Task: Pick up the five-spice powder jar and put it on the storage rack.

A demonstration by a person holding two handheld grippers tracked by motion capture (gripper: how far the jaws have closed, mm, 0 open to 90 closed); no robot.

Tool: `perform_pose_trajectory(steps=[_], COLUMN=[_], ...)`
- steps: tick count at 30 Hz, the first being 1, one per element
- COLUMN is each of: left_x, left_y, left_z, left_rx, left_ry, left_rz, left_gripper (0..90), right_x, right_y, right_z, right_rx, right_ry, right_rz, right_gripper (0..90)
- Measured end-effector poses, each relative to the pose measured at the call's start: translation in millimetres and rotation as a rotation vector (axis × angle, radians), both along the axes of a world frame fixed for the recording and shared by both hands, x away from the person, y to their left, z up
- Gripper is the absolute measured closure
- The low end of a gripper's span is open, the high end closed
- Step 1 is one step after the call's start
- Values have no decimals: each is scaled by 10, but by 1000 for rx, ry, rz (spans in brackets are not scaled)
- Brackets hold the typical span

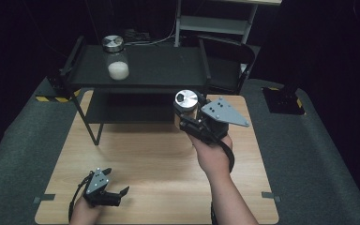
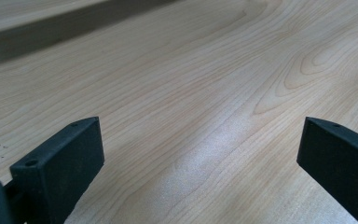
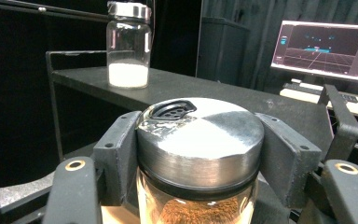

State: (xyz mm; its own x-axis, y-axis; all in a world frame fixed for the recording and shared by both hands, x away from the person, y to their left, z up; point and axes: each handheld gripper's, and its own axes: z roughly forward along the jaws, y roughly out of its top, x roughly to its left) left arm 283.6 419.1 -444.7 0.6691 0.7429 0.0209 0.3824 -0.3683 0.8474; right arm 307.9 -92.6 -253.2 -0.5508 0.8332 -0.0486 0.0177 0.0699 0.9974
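Observation:
My right gripper (image 1: 187, 118) is shut on a glass shaker jar with a silver lid (image 1: 186, 100), held upright above the table in front of the black shelf rack (image 1: 136, 79). In the right gripper view the jar's lid (image 3: 200, 140) sits between both black jaws, with brown powder showing in the glass below. A second jar with white powder (image 1: 116, 60) stands on the rack's top shelf at the left, and the white-powder jar (image 3: 128, 44) rises beyond the held one. My left gripper (image 1: 117, 185) rests low at the table's near left, open; its jaws (image 2: 196, 158) stand wide apart over bare wood.
The wooden table top (image 1: 159, 159) lies on grey carpet. The rack has a raised rail at each side and a lower shelf underneath. A monitor (image 3: 326, 46) glows far right behind the rack. A dark chair (image 1: 229, 61) stands behind the rack.

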Motion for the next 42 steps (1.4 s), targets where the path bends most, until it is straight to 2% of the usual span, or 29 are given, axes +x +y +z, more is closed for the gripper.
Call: perform_pose_trajectory(steps=[16, 26, 27, 28, 29, 30, 42], left_x=[-10, 0, -14, -1, -7, 7, 34], left_y=[-11, 7, -1, 8, 6, 13, 24], left_z=[11, 8, -13, 5, -5, 9, 17], left_rx=[12, 0, -30, -7, -27, -2, -4], left_ry=[3, 9, 22, 13, 25, 12, 25], left_rz=[-14, -16, -4, -13, -8, -18, -25], left_gripper=[7, 7, 7, 7, 7, 7, 7], right_x=[168, 293, 312, 323, 338, 349, 493], right_y=[117, 193, 197, 201, 210, 221, 304], right_z=[196, 329, 350, 360, 385, 400, 539], right_rx=[0, -2, -3, -1, -4, -5, -4], right_ry=[-16, -29, -33, -35, -35, -36, -47], right_rz=[-20, -38, -40, -41, -43, -46, -67], right_gripper=[352, 352, 352, 353, 352, 352, 352])
